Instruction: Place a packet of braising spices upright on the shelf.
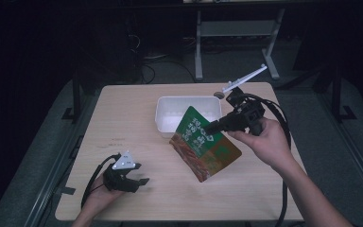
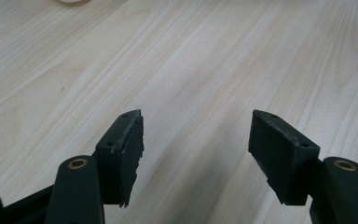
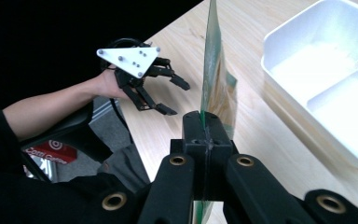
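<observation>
We found the green-and-red pouch (image 1: 203, 146) pinched edge-on in the right tongs (image 1: 211, 126), hanging just beside the white tray (image 1: 166, 109), lower corner near the counter (image 1: 123, 118). Left tongs (image 1: 142, 174) sat well apart, jaws wide, holding nothing, low over bare wood.

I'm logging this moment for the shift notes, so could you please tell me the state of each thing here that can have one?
Left tongs: open, holding nothing, low over the table.
Right tongs: shut on the edge of the snack pouch.
Snack pouch: held tilted, its lower end at the table, beside the tray.
White tray: upright on the table, two compartments; contents cannot be told.
</observation>
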Available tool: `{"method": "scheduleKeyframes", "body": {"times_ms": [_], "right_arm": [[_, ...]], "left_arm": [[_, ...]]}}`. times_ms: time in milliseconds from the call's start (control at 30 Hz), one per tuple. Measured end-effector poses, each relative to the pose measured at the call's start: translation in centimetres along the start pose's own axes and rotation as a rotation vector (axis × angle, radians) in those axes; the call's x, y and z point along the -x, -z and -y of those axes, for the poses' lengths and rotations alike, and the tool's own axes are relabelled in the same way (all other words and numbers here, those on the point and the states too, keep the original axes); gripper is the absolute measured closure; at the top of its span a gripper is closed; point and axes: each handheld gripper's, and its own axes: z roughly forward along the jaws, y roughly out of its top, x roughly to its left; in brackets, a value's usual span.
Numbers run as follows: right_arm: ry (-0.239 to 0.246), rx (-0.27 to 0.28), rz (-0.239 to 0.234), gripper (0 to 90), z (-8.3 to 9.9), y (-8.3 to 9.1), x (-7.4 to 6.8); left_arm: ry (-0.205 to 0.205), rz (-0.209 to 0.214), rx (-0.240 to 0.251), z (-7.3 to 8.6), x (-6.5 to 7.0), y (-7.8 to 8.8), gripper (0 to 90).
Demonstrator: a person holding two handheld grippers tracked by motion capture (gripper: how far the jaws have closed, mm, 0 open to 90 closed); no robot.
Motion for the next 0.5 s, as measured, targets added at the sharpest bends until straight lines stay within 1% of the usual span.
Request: {"method": "scheduleKeyframes", "body": {"times_ms": [133, 167, 500], "right_arm": [[-0.003, 0.002, 0.003, 90.0, -0.5, 0.4, 0.1], [-0.006, 0.000, 0.018, 90.0, -0.9, 0.6, 0.2], [-0.016, 0.008, 0.067, 90.0, -3.0, 1.7, 1.2]], "left_arm": [[0.001, -0.001, 0.000, 0.0, 0.0, 0.0, 34.8], [0.001, 0.000, 0.001, 0.0, 0.0, 0.0, 34.8], [0.000, -0.002, 0.003, 0.0, 0.0, 0.1, 34.7]]}}
